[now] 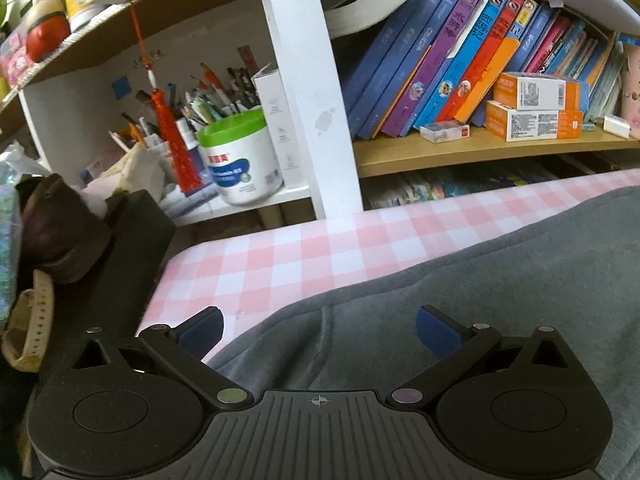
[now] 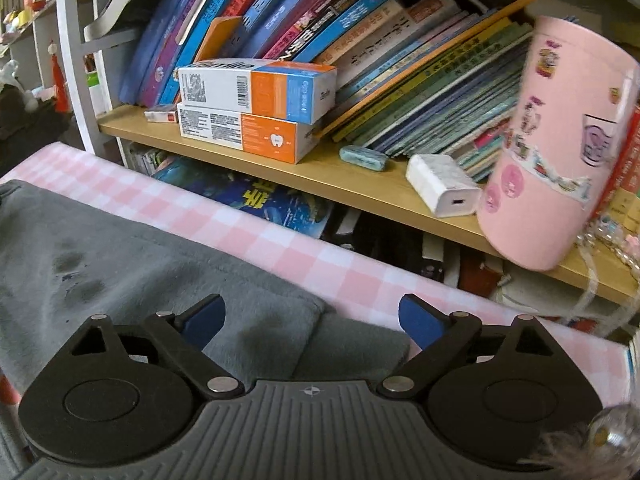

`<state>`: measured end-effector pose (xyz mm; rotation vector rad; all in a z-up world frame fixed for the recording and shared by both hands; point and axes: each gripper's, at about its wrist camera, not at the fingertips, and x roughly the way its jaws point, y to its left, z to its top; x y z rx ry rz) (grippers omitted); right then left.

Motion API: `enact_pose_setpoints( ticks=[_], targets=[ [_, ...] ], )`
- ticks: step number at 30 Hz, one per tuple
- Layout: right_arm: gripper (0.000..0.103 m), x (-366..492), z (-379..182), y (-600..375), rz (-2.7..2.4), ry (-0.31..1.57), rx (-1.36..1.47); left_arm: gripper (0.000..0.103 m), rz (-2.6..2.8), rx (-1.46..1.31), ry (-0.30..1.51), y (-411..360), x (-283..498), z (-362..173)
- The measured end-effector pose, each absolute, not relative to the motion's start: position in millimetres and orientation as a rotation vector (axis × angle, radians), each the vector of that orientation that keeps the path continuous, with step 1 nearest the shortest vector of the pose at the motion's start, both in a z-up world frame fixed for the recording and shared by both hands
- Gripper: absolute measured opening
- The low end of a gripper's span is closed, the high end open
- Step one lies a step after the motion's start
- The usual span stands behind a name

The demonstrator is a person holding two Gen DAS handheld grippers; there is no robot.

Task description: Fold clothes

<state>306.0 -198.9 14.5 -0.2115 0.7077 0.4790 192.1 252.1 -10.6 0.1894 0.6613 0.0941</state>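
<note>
A grey fleece garment (image 1: 460, 300) lies spread on a pink-and-white checked table (image 1: 280, 256). My left gripper (image 1: 319, 330) stands open over the garment's left edge, its blue pads apart with only cloth below them. In the right wrist view the same grey garment (image 2: 140, 264) reaches to a folded corner near the table's far edge (image 2: 360, 276). My right gripper (image 2: 312, 320) is open above that corner, and nothing is pinched between its fingers.
Shelves stand right behind the table: leaning books (image 1: 460, 60), stacked orange-and-white boxes (image 2: 256, 112), a white charger (image 2: 444, 190), a pink stickered cup (image 2: 556, 144). A white tub with a green lid (image 1: 240, 160) and pens sit at left. Dark clutter (image 1: 60, 232) borders the table's left end.
</note>
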Motion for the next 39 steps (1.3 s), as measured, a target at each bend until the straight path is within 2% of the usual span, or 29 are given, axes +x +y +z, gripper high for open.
enact_pose_setpoints(
  ticks=[3, 6, 24, 27, 29, 30, 32, 33, 35, 37, 38, 39],
  targets=[
    [0.083, 312, 10, -192, 0.503, 0.711, -0.232, 0.103, 0.082, 0.165, 0.667, 256, 201, -15],
    [0.078, 317, 5, -189, 0.515, 0.730, -0.235, 0.103, 0.090, 0.173, 0.680, 259, 211, -18],
    [0.077, 335, -4, -197, 0.598, 0.796, -0.194, 0.103, -0.052, 0.079, 0.818, 286, 251, -35],
    [0.076, 335, -4, -196, 0.598, 0.799, -0.199, 0.099, -0.069, 0.044, 0.830, 289, 252, -35],
    [0.070, 334, -3, -196, 0.602, 0.800, -0.201, 0.087, -0.086, 0.027, 0.833, 289, 250, -34],
    [0.062, 334, -2, -196, 0.605, 0.799, -0.201, 0.083, -0.099, 0.019, 0.832, 289, 249, -33],
    [0.050, 332, -1, -197, 0.607, 0.800, -0.196, 0.068, -0.121, 0.030, 0.831, 286, 246, -31],
    [0.043, 332, 0, -198, 0.604, 0.803, -0.191, 0.065, -0.124, 0.037, 0.830, 284, 244, -31],
    [0.033, 331, 1, -200, 0.602, 0.811, -0.181, 0.048, -0.129, 0.048, 0.824, 281, 240, -30],
    [0.023, 328, 3, -201, 0.600, 0.814, -0.178, 0.036, -0.113, 0.077, 0.813, 279, 235, -28],
    [0.021, 326, 3, -200, 0.599, 0.812, -0.182, 0.028, -0.105, 0.091, 0.808, 277, 233, -28],
    [0.020, 324, 4, -199, 0.598, 0.810, -0.187, 0.025, -0.090, 0.107, 0.803, 276, 230, -27]
  ],
)
